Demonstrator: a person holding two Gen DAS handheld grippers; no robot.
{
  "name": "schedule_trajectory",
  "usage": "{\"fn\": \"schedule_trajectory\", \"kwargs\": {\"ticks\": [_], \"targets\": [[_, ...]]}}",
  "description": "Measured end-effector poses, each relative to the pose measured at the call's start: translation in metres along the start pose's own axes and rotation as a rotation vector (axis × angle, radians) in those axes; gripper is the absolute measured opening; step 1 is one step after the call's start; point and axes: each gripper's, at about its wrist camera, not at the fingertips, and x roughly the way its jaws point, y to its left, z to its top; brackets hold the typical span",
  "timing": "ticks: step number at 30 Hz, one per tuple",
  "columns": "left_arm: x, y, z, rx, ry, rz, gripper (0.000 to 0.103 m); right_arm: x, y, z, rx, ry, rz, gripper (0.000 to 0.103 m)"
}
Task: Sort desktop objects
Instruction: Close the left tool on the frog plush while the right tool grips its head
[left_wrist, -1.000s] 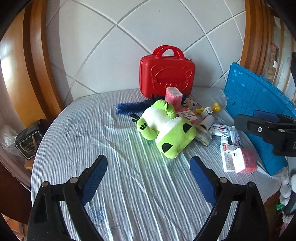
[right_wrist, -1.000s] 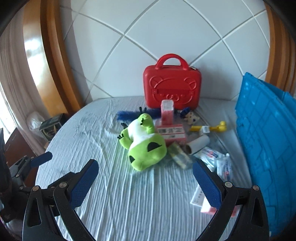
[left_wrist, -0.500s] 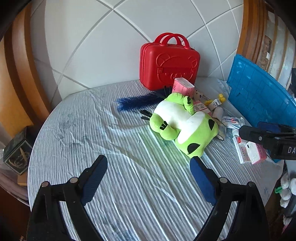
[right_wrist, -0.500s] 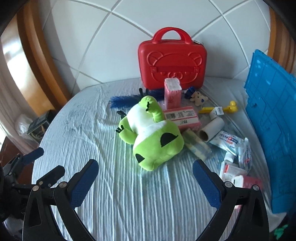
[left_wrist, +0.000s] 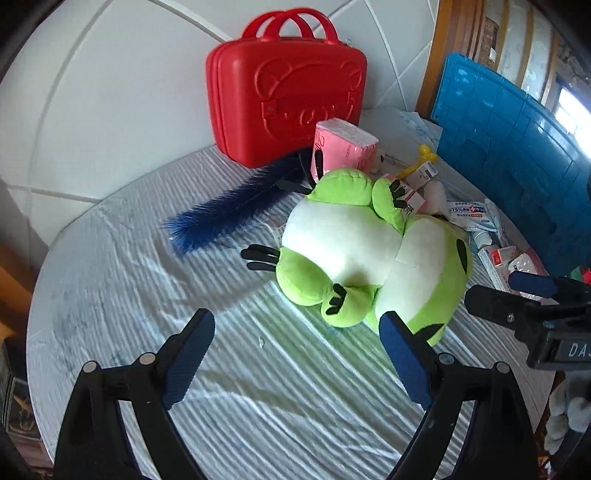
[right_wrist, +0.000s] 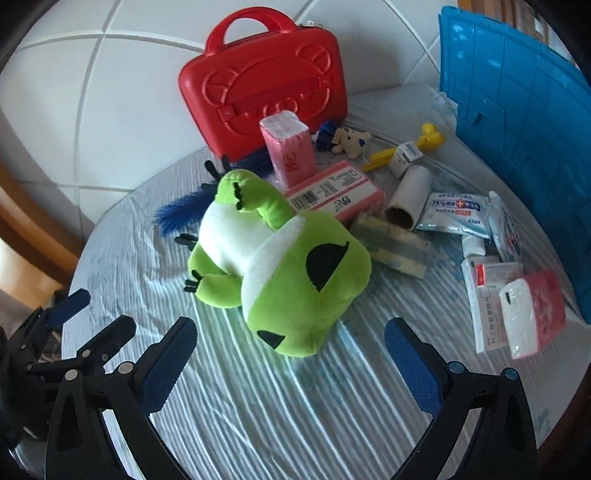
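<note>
A green and white frog plush lies on the striped tablecloth, in front of a red bear-embossed case. My left gripper is open just short of the frog's left side, and its right pad overlaps the frog's head in the view. My right gripper is open just short of the frog's head, with nothing between its fingers. Each gripper shows in the other's view: the right one and the left one.
A blue brush lies behind the frog. Beside it are a pink tissue pack, a pink box, a cardboard tube, a wipes pack, a yellow toy and medicine boxes. A blue crate panel stands at the right.
Both grippers have dropped and come closer to the frog, which now looms much larger. Both views have rolled. The jaws stayed wide apart.
</note>
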Motion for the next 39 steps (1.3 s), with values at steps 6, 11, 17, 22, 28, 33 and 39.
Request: {"fn": "schedule_trajectory", "kwargs": {"ticks": [6,11,17,22,28,33,39], "targets": [[0.068,-0.002,0.027,0.071,0.077,-0.052,0.091,0.05,-0.007,0.012,0.09,0.039,0.018,0.103],[0.102,-0.002,0.036,0.117,0.137,-0.095,0.091,0.079,-0.013,0.027,0.112,0.068,-0.011,0.103],[0.116,-0.006,0.039,0.136,0.158,-0.156,0.091,0.1,-0.033,0.032,0.102,0.082,-0.018,0.103],[0.113,-0.022,0.039,0.175,0.15,-0.188,0.092,0.09,-0.037,0.036,-0.093,0.068,-0.088,0.103],[0.128,-0.027,0.041,0.179,0.176,-0.197,0.093,0.103,-0.059,0.033,0.029,0.123,0.018,0.103],[0.132,-0.021,0.037,0.151,0.157,-0.215,0.091,0.113,-0.058,0.032,0.097,0.134,0.05,0.103],[0.128,-0.023,0.029,0.135,0.1,-0.217,0.072,0.115,-0.054,0.029,0.105,0.113,0.024,0.099]]}}
